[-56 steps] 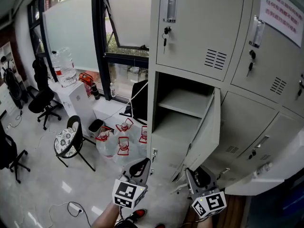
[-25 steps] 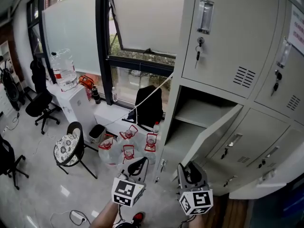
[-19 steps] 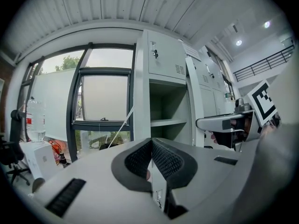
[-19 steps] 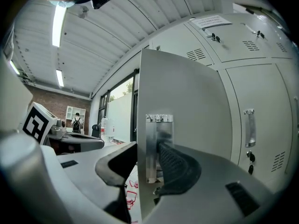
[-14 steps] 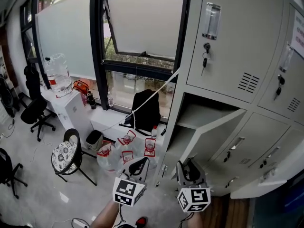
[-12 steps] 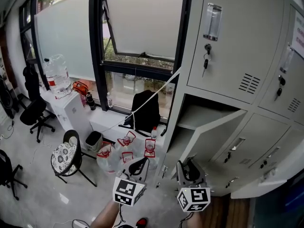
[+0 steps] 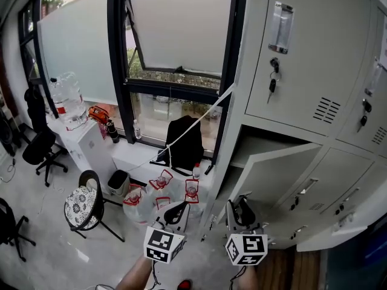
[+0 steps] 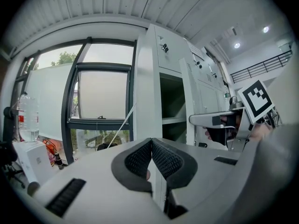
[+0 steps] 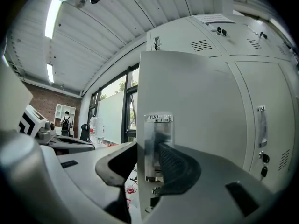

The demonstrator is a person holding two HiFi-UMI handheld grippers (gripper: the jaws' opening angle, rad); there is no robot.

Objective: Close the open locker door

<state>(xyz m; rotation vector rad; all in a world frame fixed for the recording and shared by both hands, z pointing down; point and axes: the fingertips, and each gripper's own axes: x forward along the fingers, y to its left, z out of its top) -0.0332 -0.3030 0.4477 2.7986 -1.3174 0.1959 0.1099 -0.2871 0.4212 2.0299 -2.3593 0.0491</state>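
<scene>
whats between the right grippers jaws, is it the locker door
Yes. In the right gripper view, the free edge of the open locker door, at its clear handle, stands between the jaws of the right gripper, one jaw on each side.

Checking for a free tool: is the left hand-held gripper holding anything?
No, the left hand-held gripper has its jaws pressed together, empty.

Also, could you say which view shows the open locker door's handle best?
Right gripper view: the handle sits close-up between the right hand-held gripper's jaws. The head view shows the door but no clear handle; the left gripper view misses it.
</scene>
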